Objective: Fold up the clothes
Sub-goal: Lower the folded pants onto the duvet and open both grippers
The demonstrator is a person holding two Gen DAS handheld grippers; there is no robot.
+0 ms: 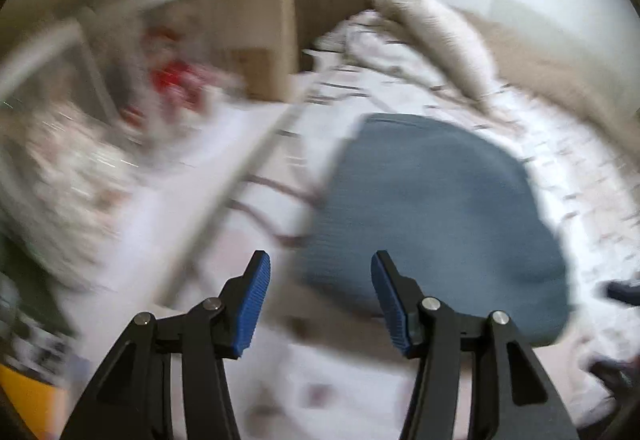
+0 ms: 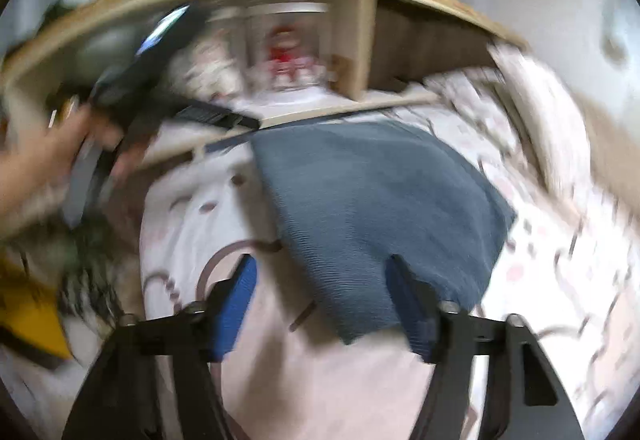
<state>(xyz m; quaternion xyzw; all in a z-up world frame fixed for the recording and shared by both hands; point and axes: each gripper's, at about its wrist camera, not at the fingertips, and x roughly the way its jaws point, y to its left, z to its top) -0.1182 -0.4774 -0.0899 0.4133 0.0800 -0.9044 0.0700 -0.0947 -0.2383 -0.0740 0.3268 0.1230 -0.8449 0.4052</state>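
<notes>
A blue-grey ribbed garment (image 1: 432,207) lies folded flat on a bed with a white patterned sheet (image 1: 568,175). My left gripper (image 1: 320,258) hovers over the garment's near left edge, its blue pads (image 1: 254,304) wide apart and touching nothing. In the right wrist view the same garment (image 2: 372,199) has its near corner lying between the fingers of my right gripper (image 2: 320,260). Those jaws stand open, with the pads (image 2: 232,312) clear of the cloth. A person's hand (image 2: 48,159) holds the left tool's black body (image 2: 132,87) at the upper left. Both views are motion-blurred.
A wooden shelf unit (image 2: 360,47) runs along the bed's far side, with a red and white toy (image 2: 284,51) in it. A beige pillow (image 1: 440,39) and a tan blanket (image 1: 560,51) lie at the bed's far right. A yellow object (image 2: 32,316) sits at the near left.
</notes>
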